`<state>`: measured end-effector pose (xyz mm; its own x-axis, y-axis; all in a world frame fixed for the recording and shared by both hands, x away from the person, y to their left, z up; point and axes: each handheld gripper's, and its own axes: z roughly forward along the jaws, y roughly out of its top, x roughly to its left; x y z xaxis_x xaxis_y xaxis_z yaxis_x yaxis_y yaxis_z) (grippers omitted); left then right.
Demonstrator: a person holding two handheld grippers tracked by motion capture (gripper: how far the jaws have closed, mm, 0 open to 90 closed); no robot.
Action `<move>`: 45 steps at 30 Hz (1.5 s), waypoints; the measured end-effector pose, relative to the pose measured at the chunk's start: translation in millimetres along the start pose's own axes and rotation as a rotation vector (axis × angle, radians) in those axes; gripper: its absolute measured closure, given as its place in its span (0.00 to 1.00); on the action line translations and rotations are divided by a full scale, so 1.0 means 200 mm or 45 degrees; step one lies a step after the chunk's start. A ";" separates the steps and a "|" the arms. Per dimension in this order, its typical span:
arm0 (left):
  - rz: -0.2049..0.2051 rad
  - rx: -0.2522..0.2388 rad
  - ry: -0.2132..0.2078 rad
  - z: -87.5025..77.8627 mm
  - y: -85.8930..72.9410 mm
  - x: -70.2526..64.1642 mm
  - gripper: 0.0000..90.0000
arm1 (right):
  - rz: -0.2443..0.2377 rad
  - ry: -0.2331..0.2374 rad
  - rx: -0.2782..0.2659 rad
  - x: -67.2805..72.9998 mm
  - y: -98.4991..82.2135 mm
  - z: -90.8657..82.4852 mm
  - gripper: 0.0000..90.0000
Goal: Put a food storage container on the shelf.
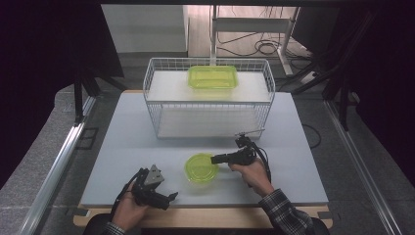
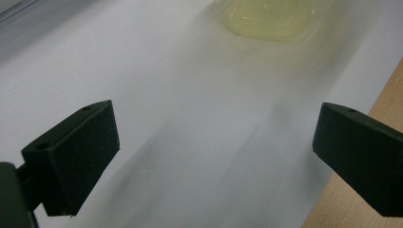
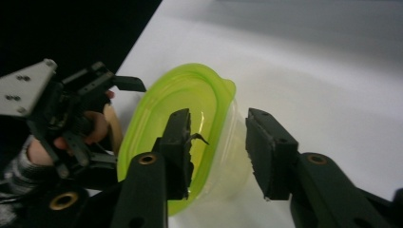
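A round clear container with a lime-green lid (image 1: 201,168) stands on the white tabletop near the front middle. My right gripper (image 1: 214,159) reaches it from the right. In the right gripper view the right gripper (image 3: 218,147) straddles the lid's rim (image 3: 223,95), one jaw over the lid and one outside the clear wall, with a gap left, so it is open. My left gripper (image 1: 171,197) rests low at the front left, open and holding nothing. In its own view the left gripper (image 2: 214,147) frames bare table, with the container (image 2: 268,19) blurred beyond.
A white wire basket (image 1: 151,98) stands at the back middle of the table, with a rectangular lime-green lidded container (image 1: 213,77) on its upper shelf. The table's wooden front edge (image 2: 380,104) lies close to my left gripper. Dark curtains flank both sides.
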<state>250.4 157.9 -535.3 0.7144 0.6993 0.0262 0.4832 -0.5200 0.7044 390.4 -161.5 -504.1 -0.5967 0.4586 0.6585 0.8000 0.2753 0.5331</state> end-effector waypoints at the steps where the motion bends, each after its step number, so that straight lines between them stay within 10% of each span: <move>1: 0.003 0.002 0.000 0.00 0.00 0.00 0.02 | 0.008 0.009 0.002 0.00 0.00 0.01 0.72; 18: 0.012 0.005 -0.002 0.00 0.00 0.00 0.02 | 0.106 0.038 0.039 0.00 0.00 0.01 0.90; 25: -0.046 -0.065 -0.054 -0.02 0.00 0.02 0.01 | 0.101 0.046 -0.024 0.02 0.03 -0.07 0.90; 45: -0.026 0.005 -0.046 0.01 0.00 0.01 0.00 | 0.087 0.057 -0.181 0.12 0.17 -0.30 0.90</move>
<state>253.0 159.3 -537.2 0.7220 0.6918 -0.0139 0.4999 -0.5076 0.7018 399.9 -191.3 -438.8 -0.5459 0.4329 0.7173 0.8237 0.1206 0.5541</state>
